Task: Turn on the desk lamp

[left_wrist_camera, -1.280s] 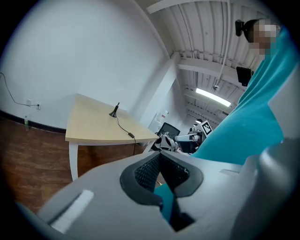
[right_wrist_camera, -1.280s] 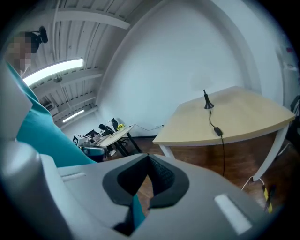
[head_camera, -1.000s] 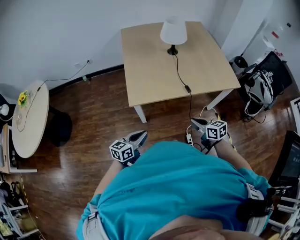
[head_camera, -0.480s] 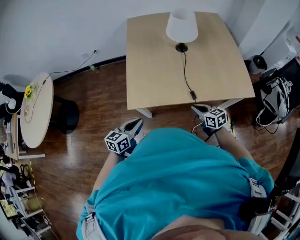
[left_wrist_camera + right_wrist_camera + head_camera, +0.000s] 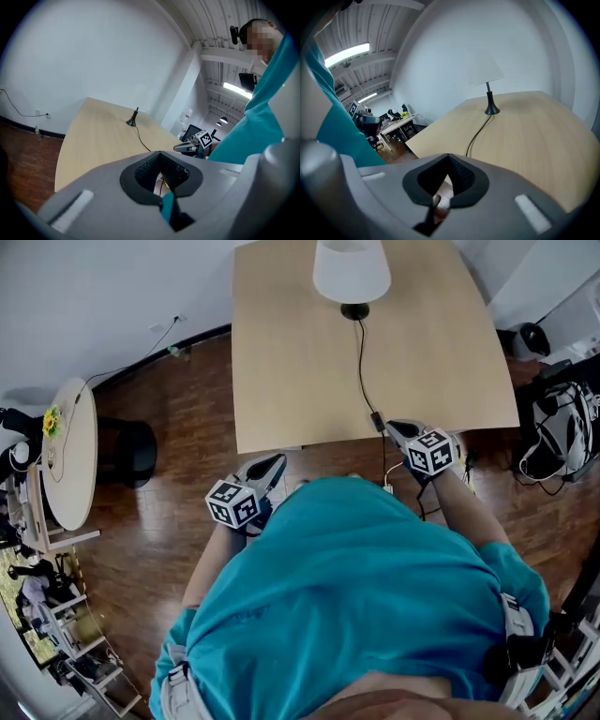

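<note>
Head view: the person has stepped closer to the pale wooden surface (image 5: 281, 381). The right tongs (image 5: 395, 427) now sit just beside the black cord's inline switch (image 5: 375, 418), with the white-shaded desk lamp (image 5: 352, 270) at the far edge.
Left gripper view: the left tongs (image 5: 159, 161) are clenched and empty.
Right gripper view: the right tongs are clenched on nothing too, so pressing the switch looks imminent.

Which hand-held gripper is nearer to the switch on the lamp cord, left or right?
Right. The right hand-held gripper is just beside the cord switch at the near edge of the table; the left hand-held gripper is off the table, farther left.
</note>
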The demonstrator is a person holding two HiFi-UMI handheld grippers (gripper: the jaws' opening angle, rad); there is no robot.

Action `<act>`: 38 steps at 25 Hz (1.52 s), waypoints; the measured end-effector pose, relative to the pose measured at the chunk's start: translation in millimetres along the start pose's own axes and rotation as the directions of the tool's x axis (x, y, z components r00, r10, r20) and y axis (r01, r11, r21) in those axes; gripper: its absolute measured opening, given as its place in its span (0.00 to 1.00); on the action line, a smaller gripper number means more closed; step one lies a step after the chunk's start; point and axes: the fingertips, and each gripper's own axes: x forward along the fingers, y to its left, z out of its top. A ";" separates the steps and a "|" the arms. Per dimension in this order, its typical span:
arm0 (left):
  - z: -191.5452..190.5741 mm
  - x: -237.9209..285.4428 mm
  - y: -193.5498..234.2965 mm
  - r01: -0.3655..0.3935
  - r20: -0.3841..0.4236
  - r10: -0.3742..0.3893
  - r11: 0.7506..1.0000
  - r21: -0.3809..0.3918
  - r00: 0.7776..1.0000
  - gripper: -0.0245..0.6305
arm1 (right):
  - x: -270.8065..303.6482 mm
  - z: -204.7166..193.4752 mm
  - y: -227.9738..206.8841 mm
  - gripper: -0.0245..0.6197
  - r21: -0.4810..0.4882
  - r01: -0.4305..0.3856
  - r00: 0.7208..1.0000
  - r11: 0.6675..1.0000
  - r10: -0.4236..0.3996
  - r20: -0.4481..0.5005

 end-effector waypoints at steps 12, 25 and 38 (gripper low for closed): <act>43.0 26.3 49.6 0.159 -0.149 -0.167 0.985 -0.064 0.975 0.04 | 60.0 6.8 -20.7 0.04 0.025 0.152 0.969 0.988 -0.144 -0.201; 52.1 37.1 69.2 0.176 -0.176 -0.185 0.982 -0.068 0.967 0.04 | 76.8 -21.9 -49.0 0.04 0.063 0.217 0.947 0.974 -0.194 -0.258; 46.0 39.3 71.1 0.161 -0.192 -0.172 0.984 -0.072 0.966 0.04 | 80.9 -26.3 -54.9 0.04 0.093 0.214 0.950 0.972 -0.185 -0.251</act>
